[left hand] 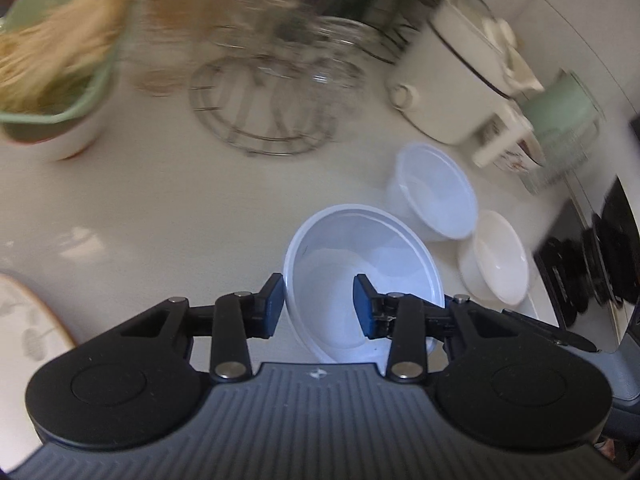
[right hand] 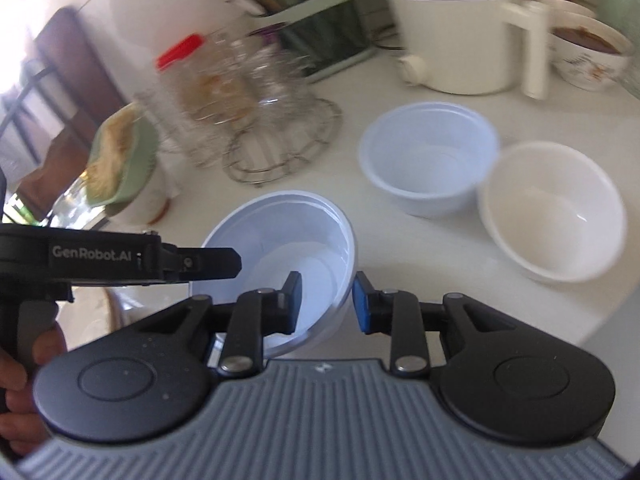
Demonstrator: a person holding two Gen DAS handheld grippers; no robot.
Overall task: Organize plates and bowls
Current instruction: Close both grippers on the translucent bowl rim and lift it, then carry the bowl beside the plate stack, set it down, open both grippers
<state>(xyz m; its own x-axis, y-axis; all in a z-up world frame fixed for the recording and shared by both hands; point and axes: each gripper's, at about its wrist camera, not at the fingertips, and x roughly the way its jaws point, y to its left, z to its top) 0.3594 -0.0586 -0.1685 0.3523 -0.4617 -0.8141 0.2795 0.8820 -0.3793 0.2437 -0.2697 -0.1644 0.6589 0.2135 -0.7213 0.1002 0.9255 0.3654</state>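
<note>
A translucent white plastic bowl (left hand: 360,264) (right hand: 280,236) hangs tilted between both grippers and stays sharp while the background blurs. My left gripper (left hand: 319,306) is shut on its left wall, one pad outside and one inside. My right gripper (right hand: 327,304) is shut on the opposite wall the same way. One of the left gripper's fingers (right hand: 216,264) reaches over the bowl's far rim in the right wrist view. Beyond it a second plastic bowl (left hand: 434,192) (right hand: 428,160) stands upright beside a cream bowl (left hand: 496,260) (right hand: 556,208). A flower-patterned plate (left hand: 28,332) lies at the left edge.
On the white table stand a wire trivet (left hand: 264,108) (right hand: 280,148) with glassware on it, a white pot (left hand: 452,80) (right hand: 456,28), a green dish of noodles (left hand: 52,72) (right hand: 116,160) and a patterned bowl (right hand: 588,60). The table's edge (right hand: 600,320) curves past on the right. A hand (right hand: 16,380) grips the left tool.
</note>
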